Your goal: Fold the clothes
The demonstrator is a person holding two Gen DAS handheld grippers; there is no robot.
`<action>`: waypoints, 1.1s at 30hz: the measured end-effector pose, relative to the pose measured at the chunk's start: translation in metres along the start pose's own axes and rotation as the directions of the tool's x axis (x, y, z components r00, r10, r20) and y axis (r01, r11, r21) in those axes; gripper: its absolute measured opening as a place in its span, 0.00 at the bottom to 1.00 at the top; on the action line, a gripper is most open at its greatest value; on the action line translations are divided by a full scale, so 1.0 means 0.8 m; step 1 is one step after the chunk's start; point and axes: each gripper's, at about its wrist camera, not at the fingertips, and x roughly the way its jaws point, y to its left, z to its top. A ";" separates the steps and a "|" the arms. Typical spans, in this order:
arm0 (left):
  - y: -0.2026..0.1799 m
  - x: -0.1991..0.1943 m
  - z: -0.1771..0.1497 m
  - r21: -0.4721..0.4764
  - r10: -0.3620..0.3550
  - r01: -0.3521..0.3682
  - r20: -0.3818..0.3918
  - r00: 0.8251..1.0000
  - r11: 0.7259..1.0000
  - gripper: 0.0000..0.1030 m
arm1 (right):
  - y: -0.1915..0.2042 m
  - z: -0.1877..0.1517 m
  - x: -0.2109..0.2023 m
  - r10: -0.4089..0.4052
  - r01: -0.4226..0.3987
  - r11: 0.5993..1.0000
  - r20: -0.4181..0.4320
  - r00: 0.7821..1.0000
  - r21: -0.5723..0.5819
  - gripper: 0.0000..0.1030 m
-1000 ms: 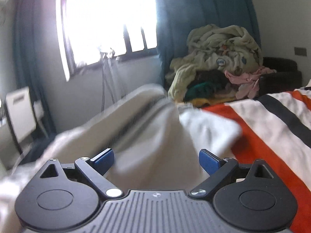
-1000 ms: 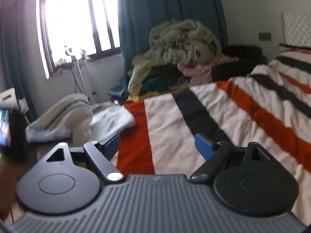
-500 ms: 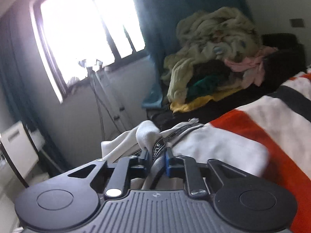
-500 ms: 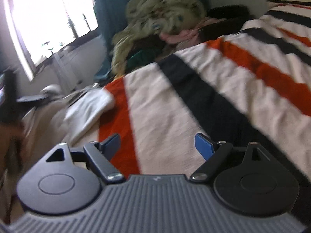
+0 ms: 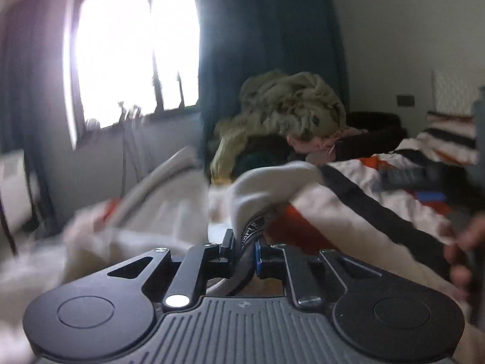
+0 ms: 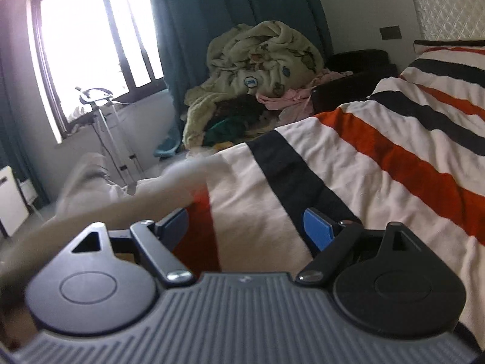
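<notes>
We are clamping our left gripper (image 5: 245,253) on the white garment (image 5: 266,182). Our right gripper (image 6: 247,227) is hanging spread apart above the striped bedspread (image 6: 379,157)

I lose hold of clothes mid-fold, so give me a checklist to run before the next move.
1. Left gripper shut on the white garment: ok.
2. Bite is on the banded edge: ok.
3. Right gripper open and empty: ok.
4. Striped bedspread ahead of the right gripper bare: ok.
5. Garment lying flat: not ok, bunched.
6. Its far end: cannot tell, blurred.
</notes>
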 end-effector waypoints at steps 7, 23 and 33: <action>0.042 -0.004 -0.029 -0.246 -0.085 0.048 -0.145 0.986 0.968 0.19 | -0.010 0.004 -0.004 0.148 -0.114 0.976 -0.177 0.973 0.188 0.82; 0.069 -0.005 -0.021 -0.316 -0.089 0.044 -0.132 0.987 0.948 0.81 | -0.081 0.003 0.137 0.330 -0.131 0.872 -0.369 0.869 0.471 0.83; 0.069 0.035 -0.028 -0.371 -0.060 0.015 -0.111 0.992 0.928 0.82 | -0.079 -0.017 0.215 0.369 -0.235 0.887 -0.303 0.879 0.397 0.60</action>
